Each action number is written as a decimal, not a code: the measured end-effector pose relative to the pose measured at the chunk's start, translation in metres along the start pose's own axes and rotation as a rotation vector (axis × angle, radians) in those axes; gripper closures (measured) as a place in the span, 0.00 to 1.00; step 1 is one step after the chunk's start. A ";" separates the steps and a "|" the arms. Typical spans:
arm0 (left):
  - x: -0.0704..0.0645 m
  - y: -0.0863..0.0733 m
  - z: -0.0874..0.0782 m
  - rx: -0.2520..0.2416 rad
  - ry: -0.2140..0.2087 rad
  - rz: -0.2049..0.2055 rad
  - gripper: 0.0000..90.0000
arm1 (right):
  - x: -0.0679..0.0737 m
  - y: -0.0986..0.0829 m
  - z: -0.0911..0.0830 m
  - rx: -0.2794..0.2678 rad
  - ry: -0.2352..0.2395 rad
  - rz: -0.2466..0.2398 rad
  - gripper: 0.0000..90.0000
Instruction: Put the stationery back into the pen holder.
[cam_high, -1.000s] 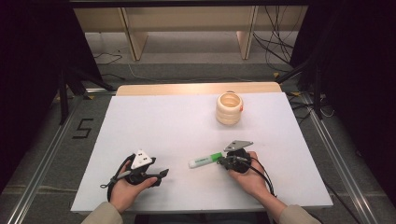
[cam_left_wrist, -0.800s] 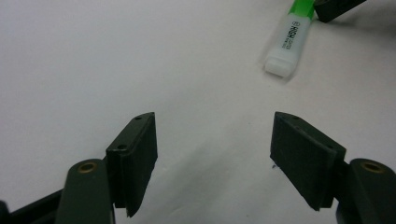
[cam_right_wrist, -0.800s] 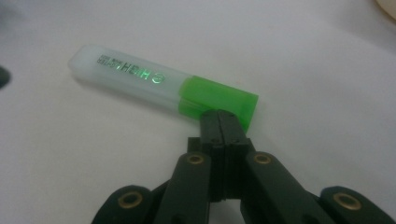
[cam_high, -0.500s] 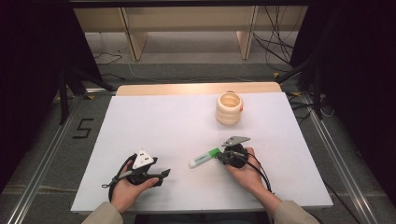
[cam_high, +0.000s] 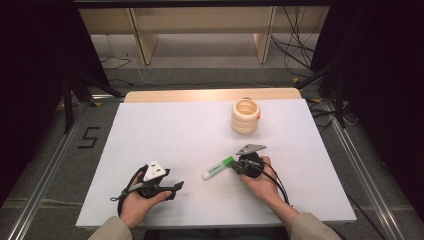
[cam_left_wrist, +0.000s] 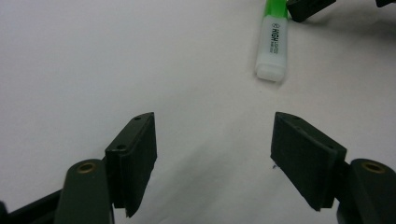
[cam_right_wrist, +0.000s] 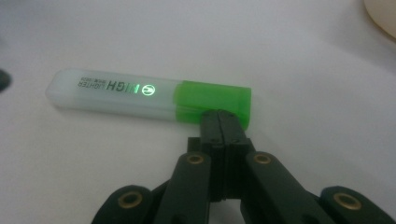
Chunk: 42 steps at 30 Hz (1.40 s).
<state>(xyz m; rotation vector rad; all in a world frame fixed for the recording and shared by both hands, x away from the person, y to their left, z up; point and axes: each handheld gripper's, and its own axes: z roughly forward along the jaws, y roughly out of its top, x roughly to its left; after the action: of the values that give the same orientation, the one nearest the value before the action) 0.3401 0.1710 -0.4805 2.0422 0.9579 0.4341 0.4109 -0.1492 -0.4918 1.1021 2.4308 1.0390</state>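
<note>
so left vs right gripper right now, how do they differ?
The left gripper has its fingers spread wide with nothing between them; the right gripper has its fingers pressed together. The left sits apart from the highlighter; the right's tips touch the highlighter's green cap end, though the fingers do not appear to clamp it. Both are hand-held low over the white table.

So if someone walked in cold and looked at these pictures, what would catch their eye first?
Probably the green and white highlighter lying flat on the white table, the one spot of bright colour. The right gripper sits at its green cap end with jaws pressed together, beside the cap rather than around it, while the left gripper rests near the front edge with jaws wide open. Farther back stands a cream ribbed cup.
</note>
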 end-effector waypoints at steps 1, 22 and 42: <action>0.000 0.000 0.000 -0.001 0.001 -0.002 0.34 | 0.000 0.000 0.000 -0.002 0.001 -0.001 1.00; -0.050 0.043 0.056 0.011 -0.016 0.071 0.41 | -0.023 -0.016 -0.052 -0.119 -0.073 0.076 0.62; -0.062 0.070 0.108 0.083 -0.025 0.161 0.55 | -0.034 -0.031 -0.066 -0.130 -0.078 0.091 0.56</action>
<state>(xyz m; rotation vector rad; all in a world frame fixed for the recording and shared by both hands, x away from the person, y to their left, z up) 0.3975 0.0402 -0.4878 2.2045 0.8115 0.4599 0.3833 -0.2213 -0.4692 1.1954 2.2370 1.1422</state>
